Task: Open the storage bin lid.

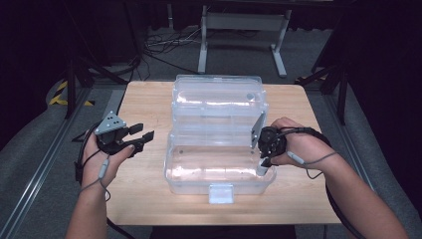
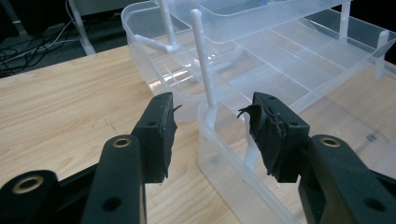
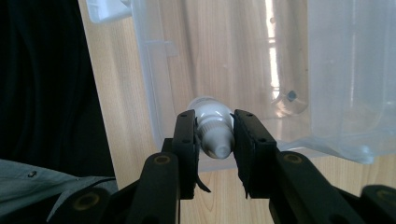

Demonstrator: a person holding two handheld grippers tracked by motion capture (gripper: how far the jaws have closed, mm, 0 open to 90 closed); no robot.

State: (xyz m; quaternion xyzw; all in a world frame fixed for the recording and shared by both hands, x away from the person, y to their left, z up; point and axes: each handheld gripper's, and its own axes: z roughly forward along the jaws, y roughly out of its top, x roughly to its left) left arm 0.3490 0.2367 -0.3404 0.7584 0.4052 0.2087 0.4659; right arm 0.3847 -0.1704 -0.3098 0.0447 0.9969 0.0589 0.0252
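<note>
A clear plastic organiser box (image 1: 171, 149) stands open in the middle of the wooden table (image 1: 144, 99), its upper trays swung back on white struts (image 2: 201, 51). My right gripper (image 1: 263, 160) hangs over the right end of the box's bottom bin, shut on a small white bottle (image 3: 212, 125) whose tip points back between the jaws. The bottle (image 1: 262, 168) dips just inside the bin's right wall. To the left of the box my left gripper (image 1: 144, 137) is held open and apart from it. In the left gripper view the left gripper (image 2: 212, 135) frames the bin's near corner (image 2: 210, 154) without touching it.
A flat latch tab (image 1: 221, 193) sticks out from the box's front wall near the table's front edge. Bare wood lies on both sides of the box. Beyond the far edge stand a metal frame (image 1: 244, 30) and loose cables (image 1: 164, 45) on the floor.
</note>
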